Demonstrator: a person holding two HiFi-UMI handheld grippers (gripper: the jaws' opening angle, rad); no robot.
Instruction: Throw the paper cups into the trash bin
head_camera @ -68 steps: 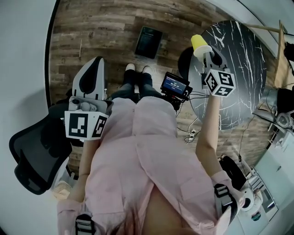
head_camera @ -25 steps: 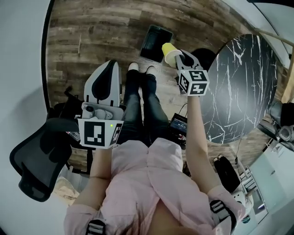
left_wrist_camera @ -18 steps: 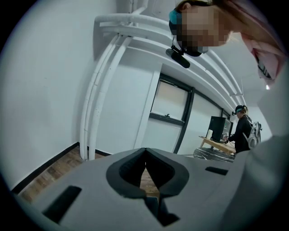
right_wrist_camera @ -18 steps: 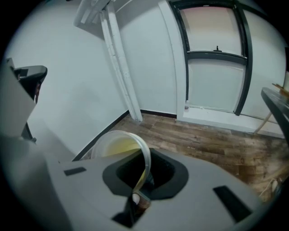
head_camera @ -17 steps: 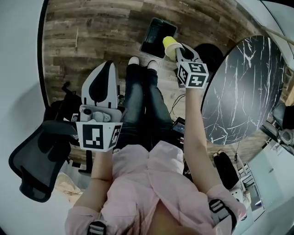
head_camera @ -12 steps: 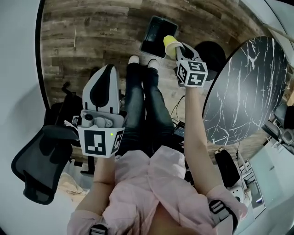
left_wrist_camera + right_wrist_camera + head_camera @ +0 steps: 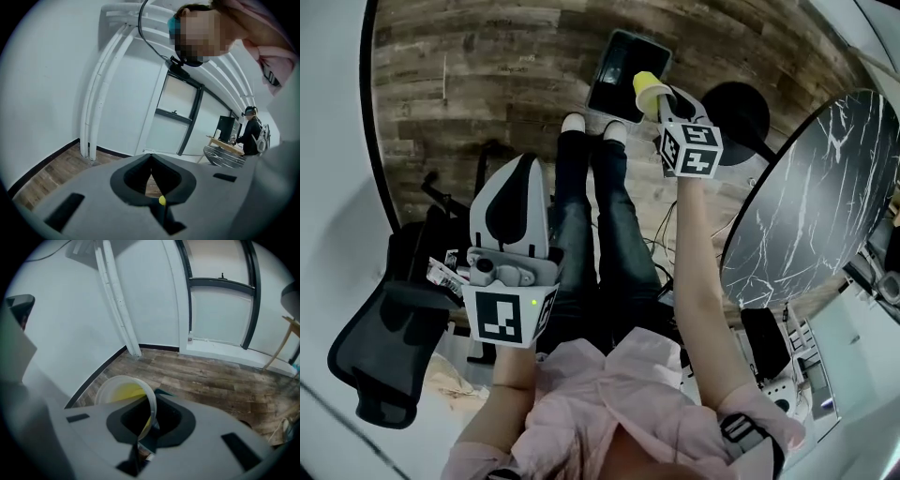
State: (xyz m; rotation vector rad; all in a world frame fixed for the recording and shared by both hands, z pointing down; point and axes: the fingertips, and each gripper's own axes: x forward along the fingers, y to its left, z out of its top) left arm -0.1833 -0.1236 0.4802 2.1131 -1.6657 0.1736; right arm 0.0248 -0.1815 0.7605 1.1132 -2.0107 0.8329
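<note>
One empty yellow paper cup (image 7: 123, 391) sits pinched in right tongs (image 7: 149, 423), left tongs (image 7: 151, 168) closed.

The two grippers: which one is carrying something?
The right gripper: its jaws pinch the rim of a yellow paper cup. The left gripper has its jaws together with nothing between them.

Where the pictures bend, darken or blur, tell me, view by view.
Head view: strong fisheye, the wooden floor bows; even light, no glare. Left gripper view: black round vignette, a mosaic patch at top. Right gripper view: same vignette; the paper cup up close looks soft.
</note>
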